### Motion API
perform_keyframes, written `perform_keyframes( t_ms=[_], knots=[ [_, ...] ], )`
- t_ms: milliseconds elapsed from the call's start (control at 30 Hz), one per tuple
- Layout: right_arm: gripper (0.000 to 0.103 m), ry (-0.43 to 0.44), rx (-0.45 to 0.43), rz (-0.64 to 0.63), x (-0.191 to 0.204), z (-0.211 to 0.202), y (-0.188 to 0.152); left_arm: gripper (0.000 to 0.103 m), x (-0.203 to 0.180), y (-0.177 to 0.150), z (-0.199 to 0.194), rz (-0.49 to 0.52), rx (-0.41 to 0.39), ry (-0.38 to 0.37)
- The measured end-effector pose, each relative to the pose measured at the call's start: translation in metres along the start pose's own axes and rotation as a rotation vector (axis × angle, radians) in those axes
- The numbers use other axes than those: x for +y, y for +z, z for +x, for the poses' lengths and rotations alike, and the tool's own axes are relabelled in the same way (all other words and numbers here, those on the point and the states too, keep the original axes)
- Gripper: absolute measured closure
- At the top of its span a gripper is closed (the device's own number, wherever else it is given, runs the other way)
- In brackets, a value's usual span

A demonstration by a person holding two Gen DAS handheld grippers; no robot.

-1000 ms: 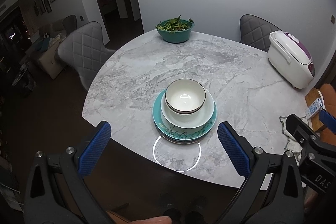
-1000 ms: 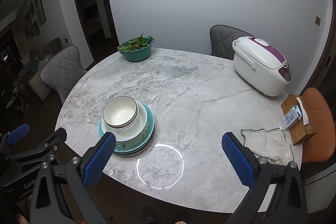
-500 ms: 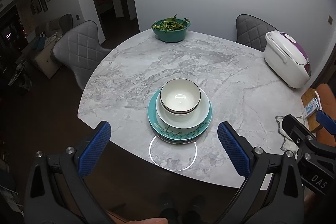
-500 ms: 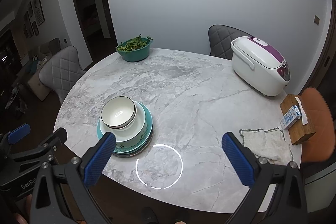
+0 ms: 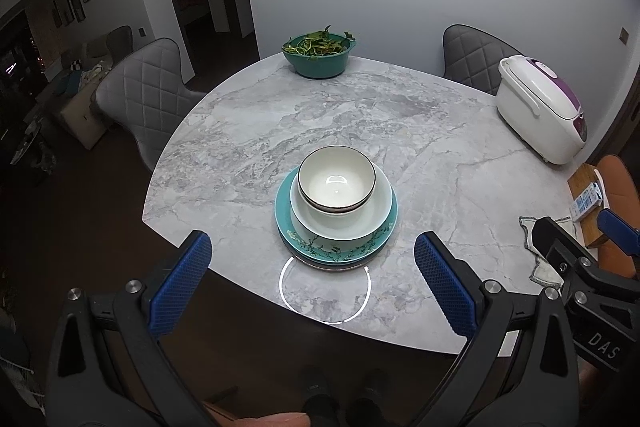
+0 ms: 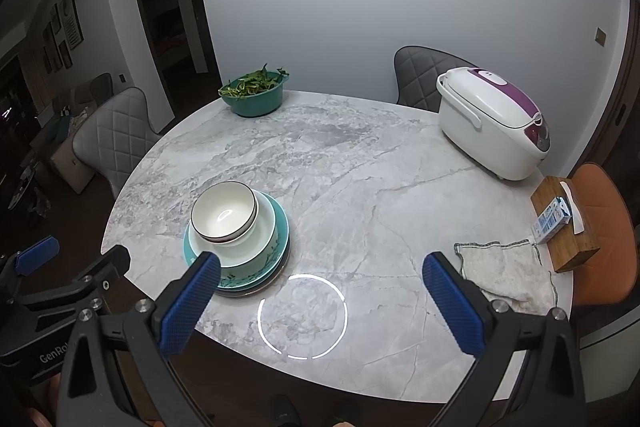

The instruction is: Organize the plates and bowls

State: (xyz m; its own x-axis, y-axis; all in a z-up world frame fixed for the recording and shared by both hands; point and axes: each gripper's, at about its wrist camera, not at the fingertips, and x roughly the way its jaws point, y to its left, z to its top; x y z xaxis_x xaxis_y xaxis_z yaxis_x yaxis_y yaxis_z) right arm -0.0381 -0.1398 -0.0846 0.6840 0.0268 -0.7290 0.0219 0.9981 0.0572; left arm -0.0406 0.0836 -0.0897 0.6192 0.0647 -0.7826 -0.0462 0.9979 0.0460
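Note:
A stack of dishes stands near the front edge of the round marble table (image 5: 360,123): a small white bowl (image 5: 337,181) with a dark rim sits in a wider white bowl (image 5: 376,215), on a teal floral plate (image 5: 340,247) over a darker plate. The stack also shows in the right wrist view (image 6: 236,227). My left gripper (image 5: 312,267) is open and empty, held above the table edge in front of the stack. My right gripper (image 6: 320,287) is open and empty, to the right of the stack.
A teal bowl of greens (image 5: 319,55) stands at the far edge. A white and purple rice cooker (image 6: 492,119) stands at the right. A grey cloth (image 6: 504,271) and a wooden box (image 6: 568,231) with a small carton lie at the right front. Grey chairs (image 5: 140,95) surround the table.
Both grippers have drawn back and up a little from the table, so the stack looks smaller and farther. The dishes have not moved. Both grippers stay open.

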Motion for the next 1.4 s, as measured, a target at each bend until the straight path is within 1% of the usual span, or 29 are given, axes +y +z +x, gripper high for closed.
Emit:
perform_keyframes(
  t_ms=[1400],
  knots=[
    [0.000, -0.011, 0.001, 0.014, -0.0065, 0.0002, -0.0004, 0.000, -0.0015, 0.0045, 0.0059, 0.017, 0.001, -0.021]
  ],
)
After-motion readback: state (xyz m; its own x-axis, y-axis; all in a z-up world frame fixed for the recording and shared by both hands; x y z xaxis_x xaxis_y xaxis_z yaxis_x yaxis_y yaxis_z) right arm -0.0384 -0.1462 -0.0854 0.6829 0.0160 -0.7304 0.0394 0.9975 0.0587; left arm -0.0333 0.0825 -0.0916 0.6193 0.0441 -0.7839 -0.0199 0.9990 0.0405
